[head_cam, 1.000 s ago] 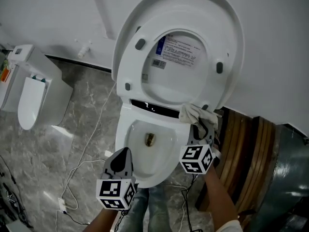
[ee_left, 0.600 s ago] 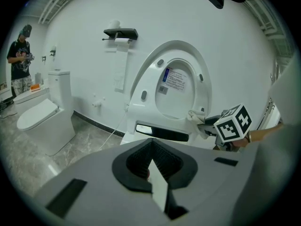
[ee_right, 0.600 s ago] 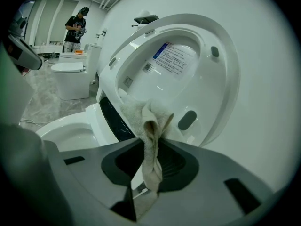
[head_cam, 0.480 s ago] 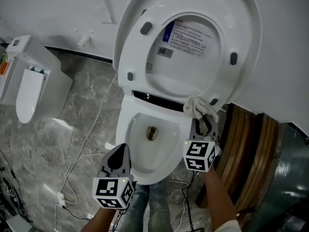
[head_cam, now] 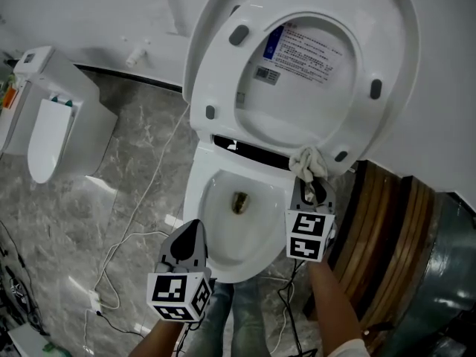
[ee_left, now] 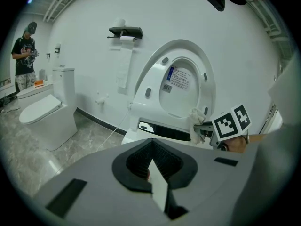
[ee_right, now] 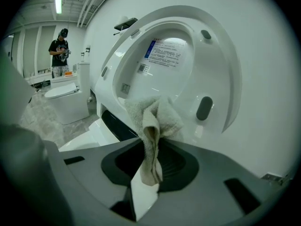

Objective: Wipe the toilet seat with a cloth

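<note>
The white toilet seat stands raised against the wall, with its labelled underside facing me. My right gripper is shut on a crumpled beige cloth, which sits at the seat's lower right edge near the hinge. In the right gripper view the cloth bunches out between the jaws of the right gripper, close against the seat. My left gripper hangs shut and empty over the front left rim of the bowl. The left gripper view shows its jaws closed, with the cloth ahead at the right.
A second toilet stands at the left. White cables trail over the marble floor. Wooden slats stand to the right of the bowl. A paper holder hangs on the wall. A person stands far off at the left.
My right gripper has rolled, so its marker cube sits squarer, and it has shifted slightly with the cloth along the seat's lower right edge. The left gripper has sunk a little.
</note>
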